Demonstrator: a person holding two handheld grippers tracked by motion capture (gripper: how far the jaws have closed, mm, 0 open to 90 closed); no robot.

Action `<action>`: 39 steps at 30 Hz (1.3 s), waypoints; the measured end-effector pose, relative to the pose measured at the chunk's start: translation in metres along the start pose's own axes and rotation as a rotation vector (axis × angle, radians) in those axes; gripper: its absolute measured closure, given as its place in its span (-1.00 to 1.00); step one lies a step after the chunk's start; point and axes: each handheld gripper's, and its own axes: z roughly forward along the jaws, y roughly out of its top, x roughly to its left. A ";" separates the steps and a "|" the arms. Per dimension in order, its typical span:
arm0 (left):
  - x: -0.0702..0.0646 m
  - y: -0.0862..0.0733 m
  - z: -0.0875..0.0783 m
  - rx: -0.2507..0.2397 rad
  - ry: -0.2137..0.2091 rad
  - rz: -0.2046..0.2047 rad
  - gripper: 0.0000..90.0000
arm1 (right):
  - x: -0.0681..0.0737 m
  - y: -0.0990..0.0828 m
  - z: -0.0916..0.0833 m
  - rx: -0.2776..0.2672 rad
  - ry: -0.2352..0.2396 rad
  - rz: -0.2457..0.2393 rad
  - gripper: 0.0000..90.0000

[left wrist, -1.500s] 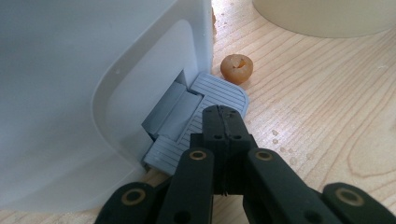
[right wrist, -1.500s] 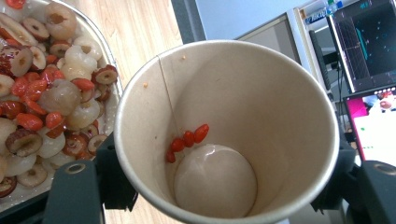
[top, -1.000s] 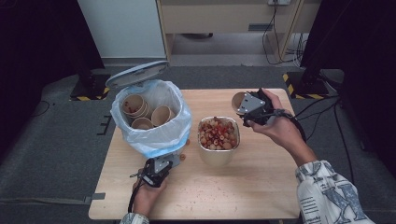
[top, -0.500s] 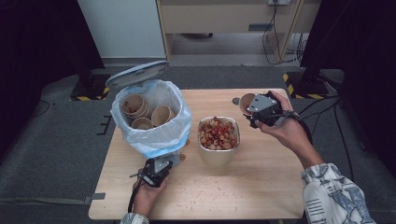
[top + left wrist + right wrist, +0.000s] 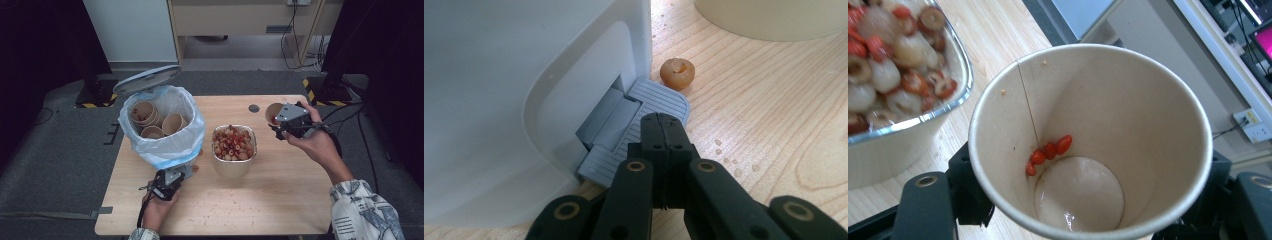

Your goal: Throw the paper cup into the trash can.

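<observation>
left tool [image 5: 167, 184], at the lower left of the high view, is clamped fully shut with nothing in it, its tip pressing down on the bin's grey foot pedal [image 5: 636, 125]. that's presumably why the lid [image 5: 146, 79] stands up over the white trash bin [image 5: 162, 145], ready for the next cup. right tool [image 5: 290, 121], at the right of the frame, is closed around a paper cup [image 5: 274, 113], tilted with its mouth toward the camera, looks like it's headed for the bin.

the right gripper view looks straight into the cup [image 5: 1090, 137]: nearly emptied, just a few red bits [image 5: 1048, 152] stuck to the wall and a wet bottom, with the foil container [image 5: 908, 122] of leftovers at upper left. the left gripper view catches a stray peeled fruit [image 5: 678, 73] on the tabletop [image 5: 774, 115] by the pedal. the high view shows used cups [image 5: 152, 120] already lying in the bag.
</observation>
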 end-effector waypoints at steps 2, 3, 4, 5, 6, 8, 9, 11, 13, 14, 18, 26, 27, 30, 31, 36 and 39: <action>0.000 0.000 0.000 0.000 -0.001 -0.001 1.00 | -0.001 -0.005 -0.001 0.005 -0.003 0.013 -0.41; 0.000 0.000 0.000 0.000 0.000 0.000 1.00 | -0.003 -0.010 -0.002 0.004 -0.003 0.027 -0.41; 0.000 0.000 0.000 0.000 -0.001 -0.001 1.00 | -0.003 -0.011 -0.002 0.005 -0.002 0.031 -0.41; 0.000 0.000 0.000 0.000 -0.002 -0.002 1.00 | -0.003 -0.013 -0.002 0.006 -0.003 0.040 -0.41; 0.000 0.000 0.000 0.000 -0.001 -0.002 1.00 | -0.004 -0.015 -0.002 0.007 -0.002 0.042 -0.41; 0.000 0.000 0.000 0.000 0.000 0.000 1.00 | -0.004 -0.019 -0.002 0.005 -0.001 0.061 -0.41; 0.000 0.000 0.000 0.000 0.000 0.000 1.00 | -0.005 -0.020 -0.002 0.002 0.000 0.069 -0.41; 0.000 0.000 0.000 -0.001 0.000 0.000 1.00 | -0.005 -0.023 -0.002 0.002 0.001 0.079 -0.42; 0.000 0.000 0.000 0.000 0.001 0.002 1.00 | -0.005 -0.026 -0.002 0.001 0.005 0.090 -0.42; 0.000 0.000 0.000 0.000 0.000 0.000 1.00 | -0.005 -0.026 -0.002 0.001 0.006 0.094 -0.42; 0.000 0.000 0.000 -0.001 0.000 0.000 1.00 | -0.005 -0.029 -0.001 0.000 0.010 0.106 -0.42; 0.000 0.000 0.000 -0.001 0.001 0.001 1.00 | -0.007 -0.032 -0.002 -0.016 0.038 0.156 -0.41; 0.000 0.000 0.000 -0.001 0.001 0.000 1.00 | -0.008 -0.033 -0.002 -0.017 0.043 0.169 -0.41; 0.000 0.000 0.000 0.000 0.000 0.000 1.00 | -0.010 -0.036 -0.002 -0.026 0.053 0.194 -0.41; 0.000 0.000 0.000 -0.001 0.000 0.000 1.00 | -0.011 -0.037 -0.002 -0.028 0.056 0.205 -0.41; 0.000 0.000 0.000 -0.001 -0.001 -0.001 1.00 | -0.014 -0.043 -0.001 -0.034 0.079 0.248 -0.41; 0.000 0.000 0.000 0.000 -0.001 0.000 1.00 | -0.018 -0.046 0.000 -0.042 0.100 0.277 -0.41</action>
